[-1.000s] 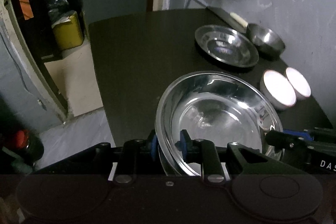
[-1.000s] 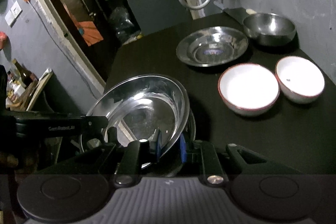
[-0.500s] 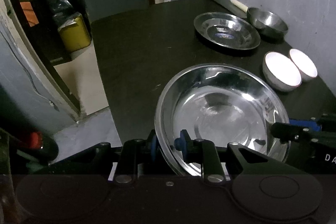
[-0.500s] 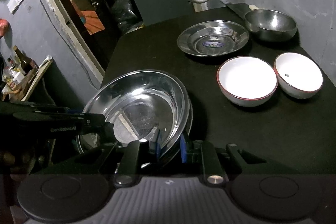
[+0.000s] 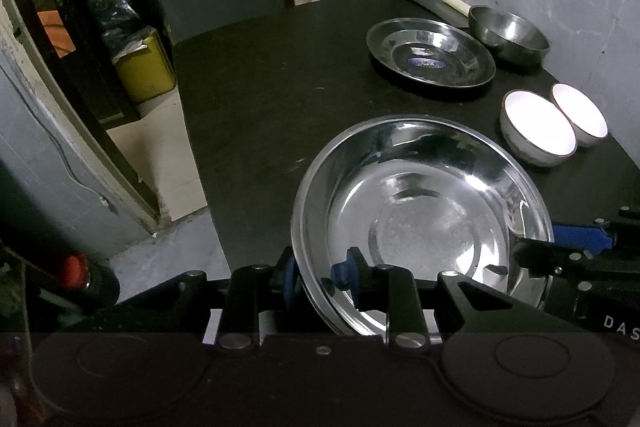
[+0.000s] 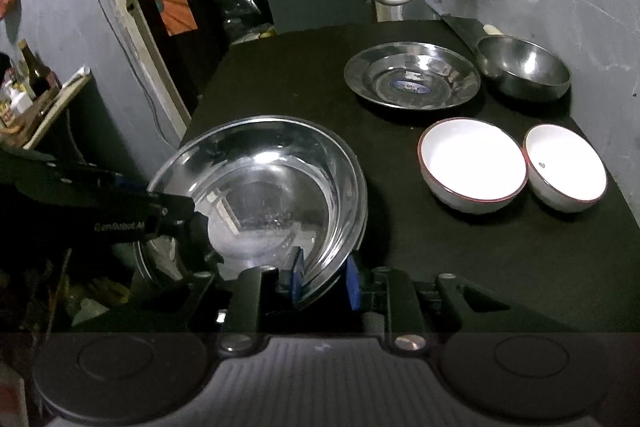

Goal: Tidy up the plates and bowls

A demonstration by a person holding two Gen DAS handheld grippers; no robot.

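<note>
both grippers have the big steel plate [image 5: 420, 219] between them, 1 on each side of its rim. the left gripper [image 5: 316, 277] is pinched narrow on the near-left edge, blue pads either side of the lip, and the right gripper [image 6: 322, 281] does the same on the opposite edge. each tool shows up in the other's view, reaching in from the side. the plate looks carried low over the near end of the dark table [image 5: 260, 99], though whether its underside touches the top can't be told.

now the relation that matters: the smaller steel plate [image 6: 412, 79] lies straight ahead of both tools and off to their right, well apart from the held one, with the steel bowl [image 6: 524, 71] just beside it on its right. the 2 white bowls [image 6: 472, 163] sit side by side, nearly touching, nearer to the right gripper and between it and the steel bowl.

if the plates are to be grouped, the likely move runs forward and right, and the white bowls look close to that line on the right gripper's side. with 2 grips on 1 rim, uneven travel could twist the plate loose.
</note>
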